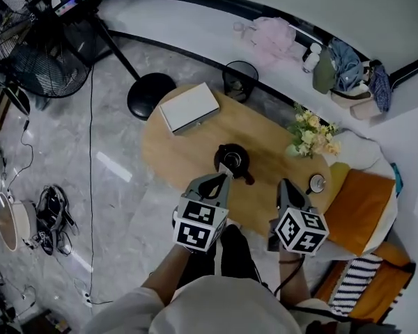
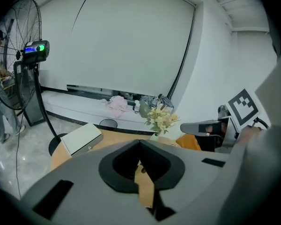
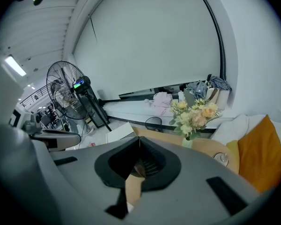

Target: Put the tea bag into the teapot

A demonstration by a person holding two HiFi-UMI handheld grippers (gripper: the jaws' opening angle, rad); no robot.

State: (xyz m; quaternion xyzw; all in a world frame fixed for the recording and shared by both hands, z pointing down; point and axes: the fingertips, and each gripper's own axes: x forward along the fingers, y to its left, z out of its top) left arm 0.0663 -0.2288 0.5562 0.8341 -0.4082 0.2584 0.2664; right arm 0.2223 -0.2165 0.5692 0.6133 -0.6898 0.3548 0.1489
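Note:
A black teapot (image 1: 231,161) stands near the middle of the oval wooden table (image 1: 174,152). My left gripper (image 1: 223,177) hovers just in front of it, jaws shut tip to tip with nothing seen between them; the same shows in the left gripper view (image 2: 139,140). My right gripper (image 1: 284,184) is held to the right of the teapot, also shut and empty (image 3: 139,137). A small round dish or lid (image 1: 316,183) lies on the table by the right gripper. I cannot make out a tea bag in any view.
A white flat box (image 1: 189,107) lies at the table's far left end, and a vase of pale flowers (image 1: 311,134) stands at the far right. An orange cushion (image 1: 362,207) sits right of the table, a black stool (image 1: 150,94) and wire bin (image 1: 240,79) behind it, and a fan (image 1: 28,54) far left.

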